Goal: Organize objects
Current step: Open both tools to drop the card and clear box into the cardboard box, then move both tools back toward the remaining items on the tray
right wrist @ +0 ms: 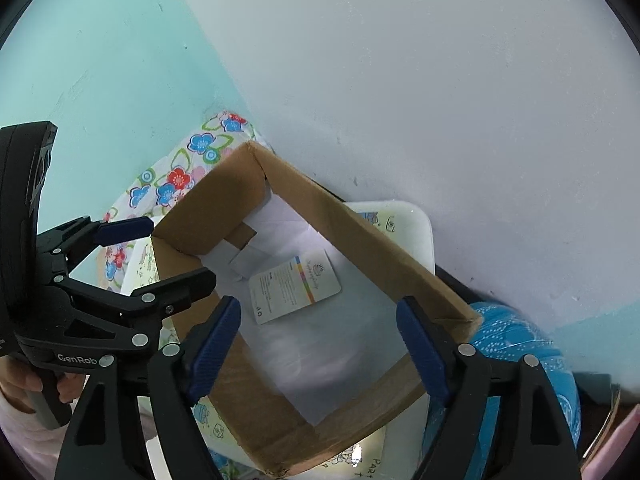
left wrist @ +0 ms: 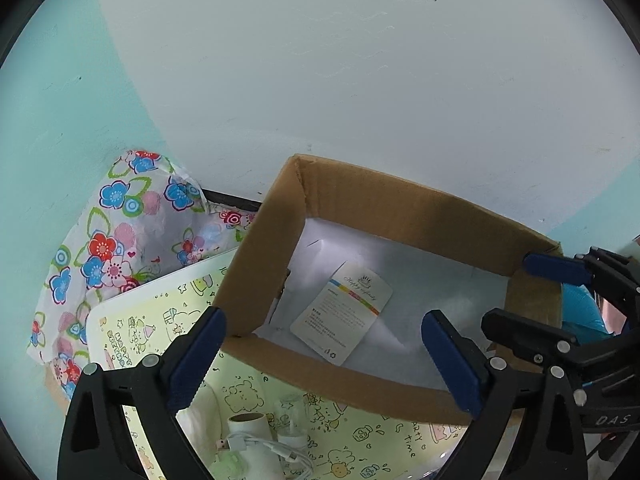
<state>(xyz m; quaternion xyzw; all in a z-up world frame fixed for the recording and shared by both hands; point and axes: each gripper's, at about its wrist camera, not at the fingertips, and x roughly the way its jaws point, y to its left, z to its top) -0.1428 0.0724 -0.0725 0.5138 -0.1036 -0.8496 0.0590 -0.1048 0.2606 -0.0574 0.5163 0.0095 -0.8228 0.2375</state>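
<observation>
Your left claw (left wrist: 320,360) and right claw (right wrist: 320,348) both stand wide apart, holding nothing, poised over one open cardboard box (left wrist: 400,204). One white card (left wrist: 342,312) lies flat on its paper-lined floor. Near the box lies one white cable (left wrist: 264,446).

I see matt brown corrugated cardboard box (left wrist: 360,196), white paper lining; inside it a smooth printed card (left wrist: 342,312). Beside the box: glossy floral plastic sheet (left wrist: 120,236).

Brown cardboard box (left wrist: 360,196) with white lining; white card (left wrist: 342,312) with a rainbow stripe; floral bag (left wrist: 120,232); pale-yellow cartoon-print mat (left wrist: 160,320).
</observation>
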